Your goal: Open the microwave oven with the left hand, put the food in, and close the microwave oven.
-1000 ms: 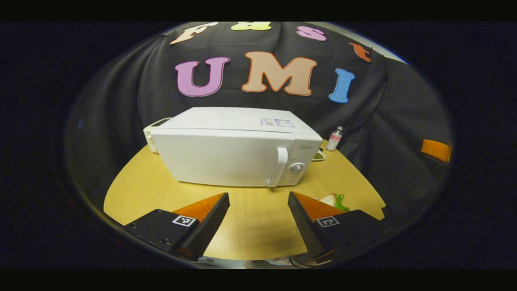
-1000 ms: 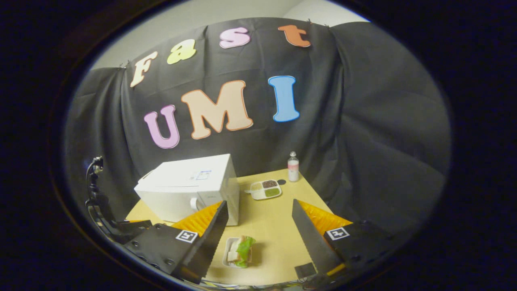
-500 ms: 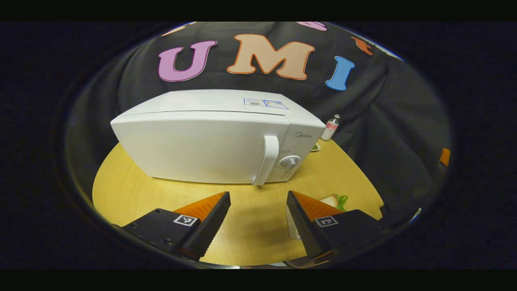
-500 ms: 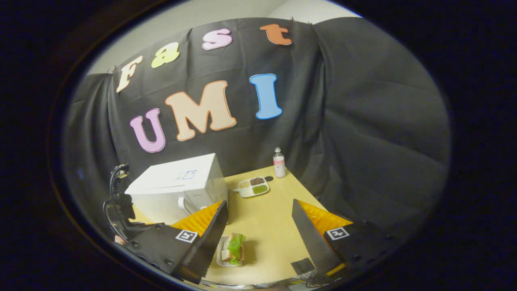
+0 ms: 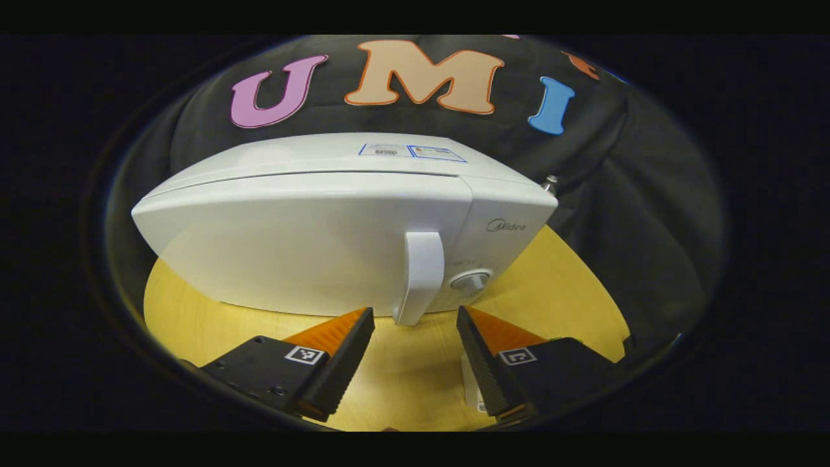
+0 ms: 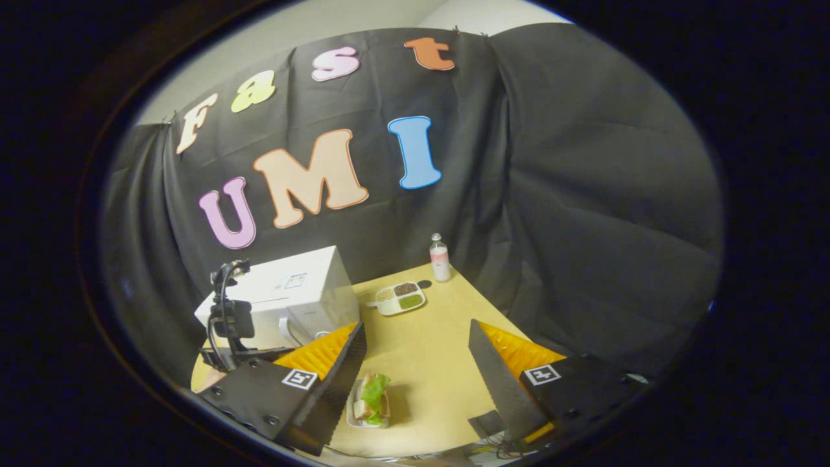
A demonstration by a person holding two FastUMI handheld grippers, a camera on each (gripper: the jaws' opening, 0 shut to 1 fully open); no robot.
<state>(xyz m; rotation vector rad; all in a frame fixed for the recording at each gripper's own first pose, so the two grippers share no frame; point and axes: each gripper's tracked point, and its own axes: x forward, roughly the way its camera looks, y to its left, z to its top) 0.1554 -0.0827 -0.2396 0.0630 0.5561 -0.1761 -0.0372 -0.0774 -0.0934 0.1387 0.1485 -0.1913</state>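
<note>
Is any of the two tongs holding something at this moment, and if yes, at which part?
Nothing is held. The left tongs are open just short of the microwave door handle; the right tongs are open above the sandwich.

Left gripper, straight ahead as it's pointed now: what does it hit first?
Most likely the door handle of the microwave: it stands just beyond the open left gripper, in line with the gap. Depth is hard to judge.

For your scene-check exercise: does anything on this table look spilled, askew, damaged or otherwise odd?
Nothing stands out. The microwave oven sits flat with its door shut, the sandwich lies on its small plate, the divided snack tray looks tidy, and the bottle stands upright. No spill shows on the table.
</note>
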